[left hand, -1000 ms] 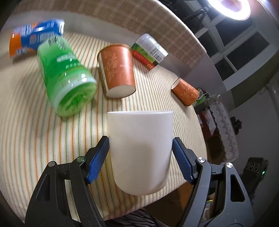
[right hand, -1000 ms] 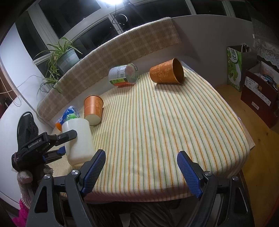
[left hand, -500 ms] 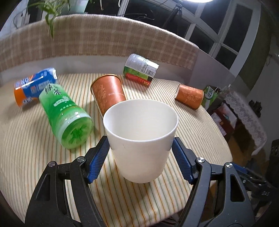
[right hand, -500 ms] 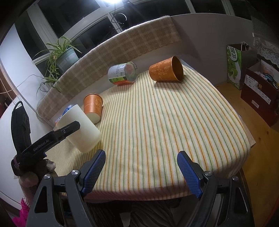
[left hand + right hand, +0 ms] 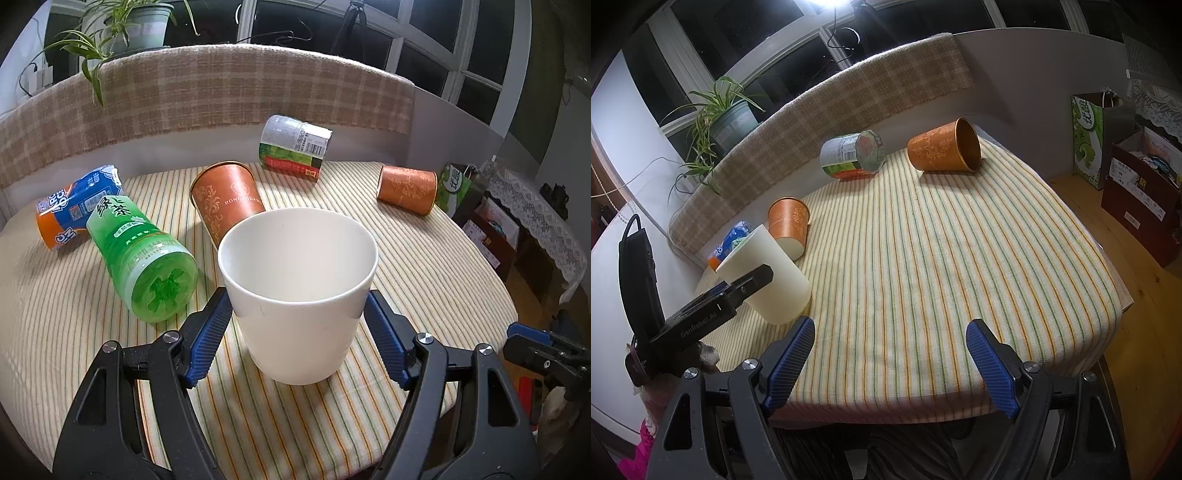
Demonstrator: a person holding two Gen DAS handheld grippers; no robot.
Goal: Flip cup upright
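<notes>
My left gripper [image 5: 298, 325] is shut on a plain white cup [image 5: 297, 291], its blue pads pressed on both sides. The cup's mouth faces up and toward the camera; it is tilted, its base close above the striped tablecloth [image 5: 424, 258]. In the right wrist view the same cup [image 5: 768, 273] leans at the table's left end, held by the left gripper [image 5: 738, 291]. My right gripper [image 5: 890, 365] is open and empty at the table's near edge.
A green tea bottle [image 5: 142, 254], a blue-orange bottle [image 5: 74, 206], a green-labelled can [image 5: 293, 147] and an orange paper cup [image 5: 406, 188] lie on their sides. Another orange cup [image 5: 229, 199] stands mouth-down behind the white cup. Boxes and a bag [image 5: 1097, 136] stand on the floor to the right.
The left gripper has turned the white cup over, from mouth-down to mouth-up and still tilted. The right gripper has stayed still.
</notes>
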